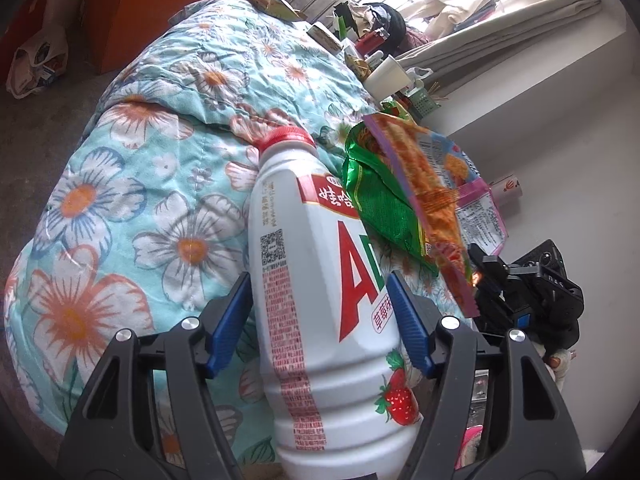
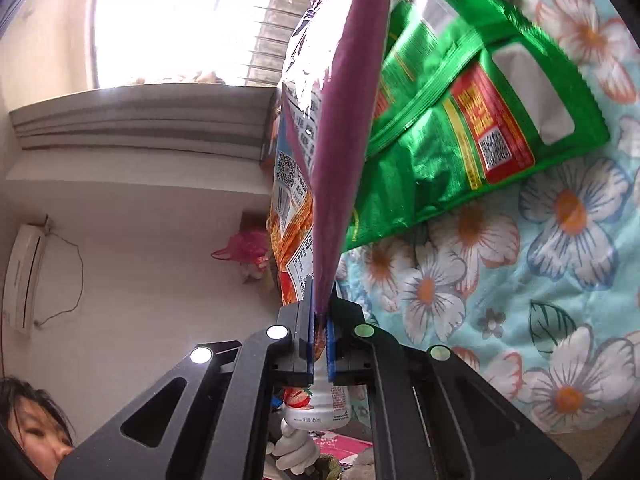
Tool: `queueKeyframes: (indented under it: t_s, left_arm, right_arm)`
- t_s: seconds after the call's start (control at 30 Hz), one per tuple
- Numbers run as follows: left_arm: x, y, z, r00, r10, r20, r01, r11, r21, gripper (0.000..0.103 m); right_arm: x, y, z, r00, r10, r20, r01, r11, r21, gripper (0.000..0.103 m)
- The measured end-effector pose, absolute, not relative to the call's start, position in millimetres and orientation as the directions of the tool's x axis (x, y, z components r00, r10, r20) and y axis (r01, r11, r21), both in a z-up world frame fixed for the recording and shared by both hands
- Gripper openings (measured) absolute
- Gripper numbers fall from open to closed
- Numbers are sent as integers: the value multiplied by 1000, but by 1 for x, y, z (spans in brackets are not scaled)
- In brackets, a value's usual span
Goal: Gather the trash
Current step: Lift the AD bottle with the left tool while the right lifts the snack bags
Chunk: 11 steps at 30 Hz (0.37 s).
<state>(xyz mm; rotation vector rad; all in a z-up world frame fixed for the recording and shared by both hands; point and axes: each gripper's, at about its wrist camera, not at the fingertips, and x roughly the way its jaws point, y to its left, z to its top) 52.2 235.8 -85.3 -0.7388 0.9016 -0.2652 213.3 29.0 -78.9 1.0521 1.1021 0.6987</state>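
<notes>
The right gripper (image 2: 319,344) pinches the pink snack bag (image 2: 340,128), its length running toward twelve o'clock, with the green bag (image 2: 460,140) at two o'clock on the bed (image 2: 540,280), while the left gripper (image 1: 320,320) clamps the bottle (image 1: 316,280).

The bottle's (image 1: 320,300) base runs off the bottom edge of the left view. In the right view the purple wrapper's (image 2: 344,120) top is cut off at the upper edge, and it hides part of the green bag (image 2: 460,120). The clutter (image 1: 372,52) at upper centre of the left view is too small to tell.
</notes>
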Motion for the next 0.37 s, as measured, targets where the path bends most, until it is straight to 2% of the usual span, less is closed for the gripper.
queueKeyframes:
  t_s: [0.37]
  left_arm:
    - [54, 227, -40, 652, -531, -541, 29, 731, -682, 63]
  right_arm:
    - [157, -92, -25, 601, 751, -274, -56, 381, 923, 4]
